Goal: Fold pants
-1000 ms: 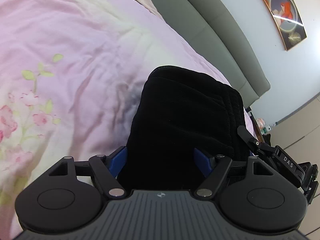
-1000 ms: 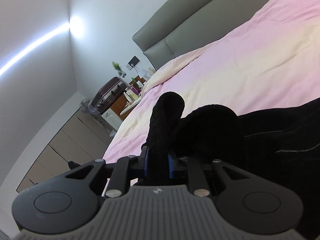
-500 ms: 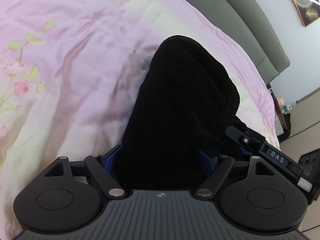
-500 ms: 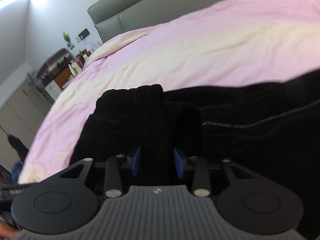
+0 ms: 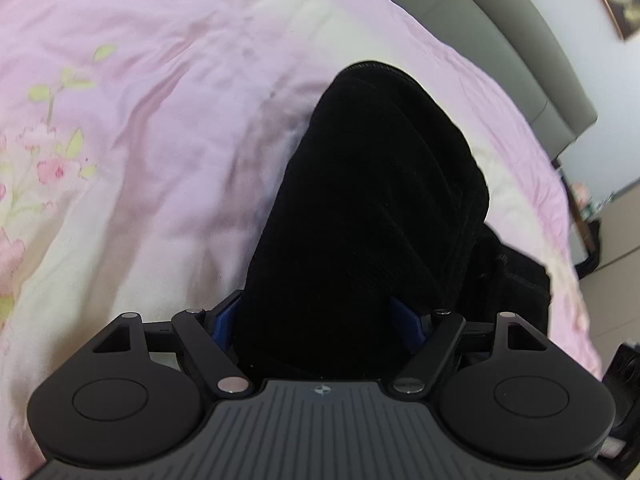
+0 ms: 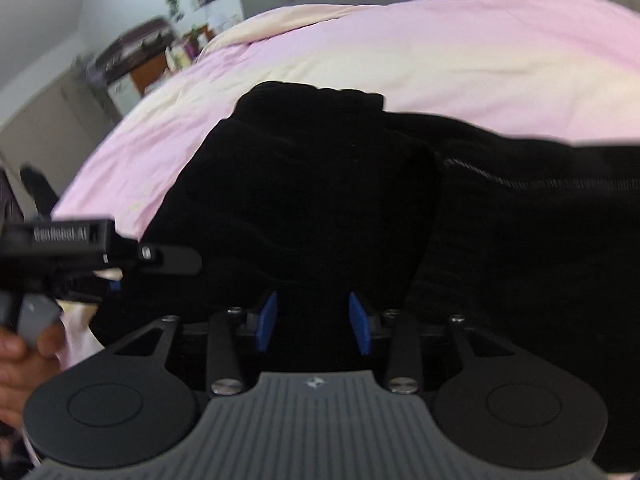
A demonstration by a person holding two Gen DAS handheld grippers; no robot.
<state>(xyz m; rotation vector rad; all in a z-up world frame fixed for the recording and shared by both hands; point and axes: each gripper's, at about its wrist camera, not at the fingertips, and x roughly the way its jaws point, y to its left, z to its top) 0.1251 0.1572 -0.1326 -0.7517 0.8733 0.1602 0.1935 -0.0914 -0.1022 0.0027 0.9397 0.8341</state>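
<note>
The black pants (image 5: pixel 360 216) lie on the pink duvet (image 5: pixel 140 140) of the bed, partly folded: a thick, layered bundle runs from the left gripper (image 5: pixel 320 320) toward 12 o'clock in the left wrist view, and the rest spreads toward 3 o'clock in the right wrist view.

**Finger state.** The left gripper's blue fingers (image 5: pixel 222 323) stand wide apart with the thick bundle filling the gap between them; they appear to clasp it. The right gripper (image 6: pixel 314 322) has its fingers (image 6: pixel 267 320) at a moderate gap with black cloth between them; whether they press on the cloth cannot be told. The left gripper also shows at 9 o'clock in the right wrist view, close beside the bundle.

**Step in hand (judged).** Laying the folded portion down onto the remaining cloth.

**Procedure.**
1. Keep both grippers level so the folded edge lands straight.
2. Lower the bundle until it rests fully on the lower layer.
3. Align side edges before release.
4. Release both together; withdraw along the fingers' axis to avoid dragging cloth.

**Caution.** The thick cloth may spring open.
</note>
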